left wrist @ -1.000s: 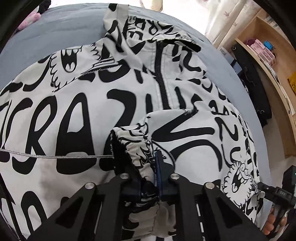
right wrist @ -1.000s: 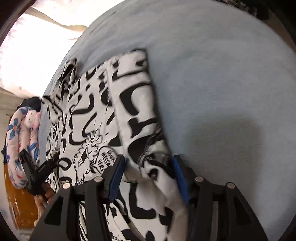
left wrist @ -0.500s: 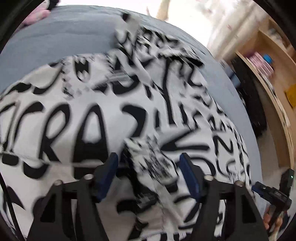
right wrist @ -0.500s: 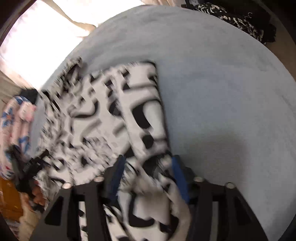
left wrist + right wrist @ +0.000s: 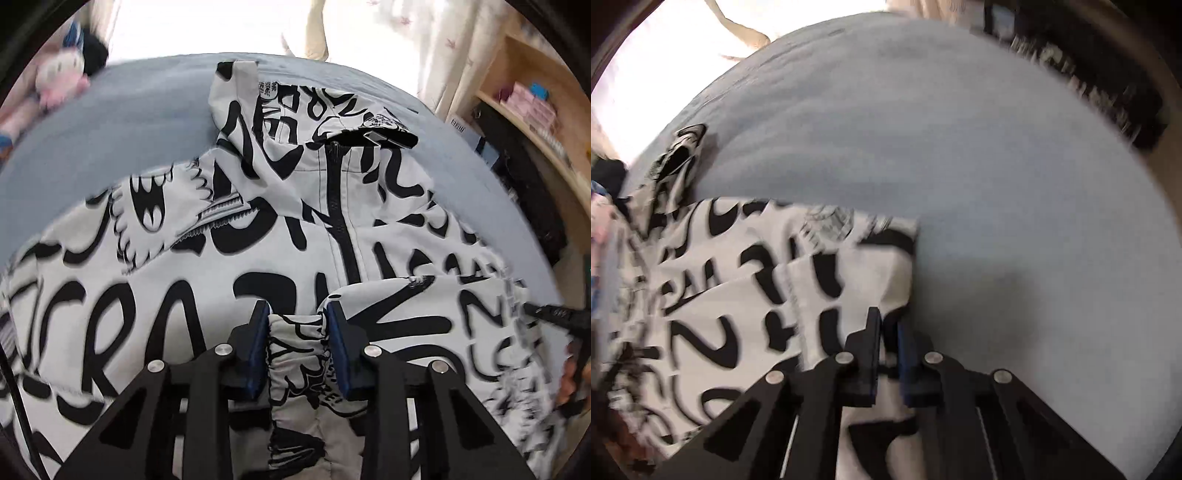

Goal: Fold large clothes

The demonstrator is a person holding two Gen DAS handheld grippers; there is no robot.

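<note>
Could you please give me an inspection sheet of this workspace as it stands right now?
Surface: blue-grey bed cover, bare to the right of the garment.
Job's things: white jacket with black lettering spread out, black zip closed, cuffed sleeve end lying on top.
Clutter: pink plush toy at the far edge.
Grippers: left gripper has just been closing, pads on the gathered cuff; right gripper shut on the jacket's edge fabric.
Cables: thin dark cable at the left of the left wrist view.
Surroundings: wooden shelves, curtain.
</note>
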